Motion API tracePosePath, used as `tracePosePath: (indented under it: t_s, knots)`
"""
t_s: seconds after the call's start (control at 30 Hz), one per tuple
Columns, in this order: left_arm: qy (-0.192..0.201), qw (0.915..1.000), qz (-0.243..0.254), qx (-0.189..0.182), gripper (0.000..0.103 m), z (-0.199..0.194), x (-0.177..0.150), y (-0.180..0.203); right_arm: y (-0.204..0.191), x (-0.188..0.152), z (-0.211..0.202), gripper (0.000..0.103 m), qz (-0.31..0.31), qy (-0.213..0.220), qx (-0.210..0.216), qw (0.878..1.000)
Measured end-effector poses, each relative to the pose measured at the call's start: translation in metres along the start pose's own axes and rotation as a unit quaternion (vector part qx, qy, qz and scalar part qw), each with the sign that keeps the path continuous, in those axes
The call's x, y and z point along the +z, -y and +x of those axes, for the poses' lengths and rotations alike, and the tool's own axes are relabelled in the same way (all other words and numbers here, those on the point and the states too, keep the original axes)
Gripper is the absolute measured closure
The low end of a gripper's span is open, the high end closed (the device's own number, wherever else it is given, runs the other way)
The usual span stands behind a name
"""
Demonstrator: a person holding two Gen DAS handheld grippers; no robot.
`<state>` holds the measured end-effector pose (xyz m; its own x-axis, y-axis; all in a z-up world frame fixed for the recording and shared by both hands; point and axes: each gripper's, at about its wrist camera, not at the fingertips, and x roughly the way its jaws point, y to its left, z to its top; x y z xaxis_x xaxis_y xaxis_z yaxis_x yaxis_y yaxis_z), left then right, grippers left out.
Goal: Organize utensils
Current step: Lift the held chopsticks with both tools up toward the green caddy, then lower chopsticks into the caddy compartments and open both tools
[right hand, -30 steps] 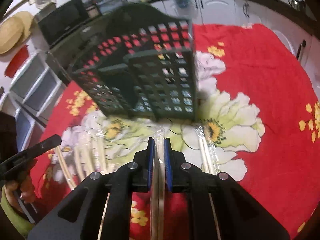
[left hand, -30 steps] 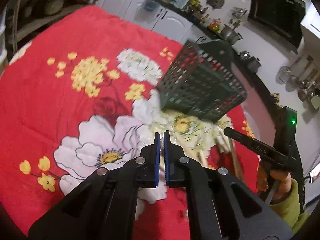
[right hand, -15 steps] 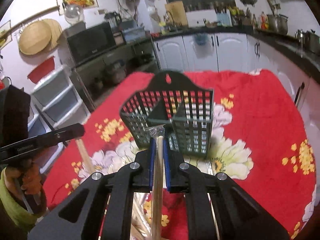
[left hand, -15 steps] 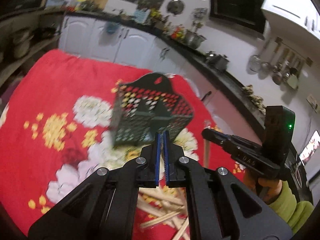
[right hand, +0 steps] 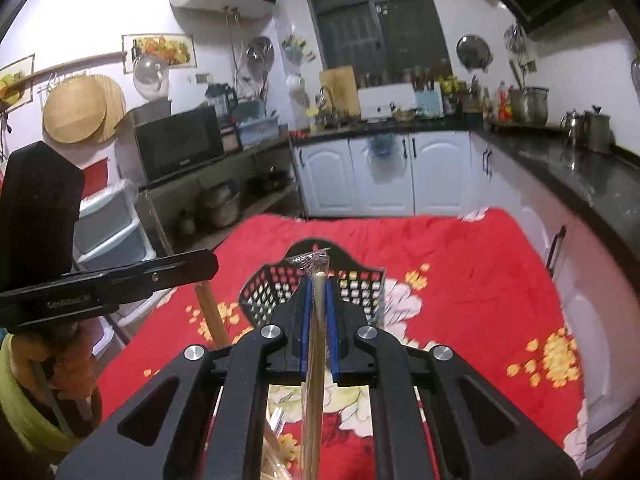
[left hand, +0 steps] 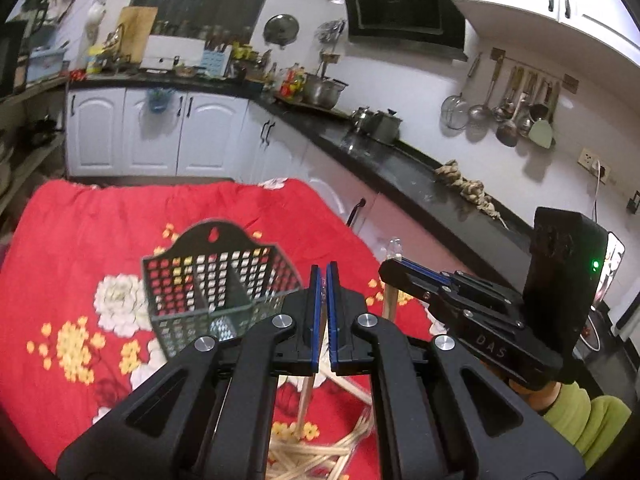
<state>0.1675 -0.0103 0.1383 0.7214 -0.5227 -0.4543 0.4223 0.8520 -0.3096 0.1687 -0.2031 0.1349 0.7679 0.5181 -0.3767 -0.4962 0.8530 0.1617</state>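
Wooden chopsticks in a clear plastic sleeve [right hand: 316,344] are clamped between the blue pads of the right hand-held gripper [right hand: 318,300], with the crimped sleeve tip projecting past the fingertips and standing roughly upright. The left hand-held gripper [left hand: 323,280] is also closed; a second wooden stick [right hand: 212,320] runs down from it in the right wrist view, so it appears to grip a stick as well, although its own camera shows little between the pads.

Step in hand: transfer of picked-up sticks toward the dark mesh basket [left hand: 216,280], which stands upright on the red floral cloth [left hand: 80,232] covering the bench. The basket has an open top, a raised back plate with a hanging hole, and an inner divider forming compartments.

Next move, as a judgement: bring the sleeve tip over one compartment, tilt the stick end-down, lower it inside the rim, then release. The long stick must clear the front wall and the divider; the basket looks light and may tip if struck.

Limits of view:
- The right gripper body hides the basket's front and centre in its own view.
- The remaining loose sticks [left hand: 320,448] lie at the lower frame edge, partly cut off and blurred; their count cannot be told.
- Basket contents are not discernible through the mesh.
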Motion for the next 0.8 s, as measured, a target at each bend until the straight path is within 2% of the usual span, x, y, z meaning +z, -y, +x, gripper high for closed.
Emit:
tracePosePath:
  t_s: [0.4, 0.6, 0.8]
  knots:
    - [0.035, 0.9987, 0.036, 0.001, 0.102, -0.003, 0.045, 0.025, 0.014, 0.029, -0.016, 0.095, 0.012, 0.049, -0.009, 0.999]
    - [0.067, 0.9962, 0.051, 0.021, 0.102, -0.013, 0.077, 0.029, 0.016, 0.052, -0.016, 0.095, 0.005, 0.09, -0.001, 0.996]
    - [0.101, 0.9915, 0.064, 0.052, 0.102, -0.022, 0.112, 0.021, 0.014, 0.078, 0.004, 0.095, -0.004, 0.122, 0.001, 0.993]
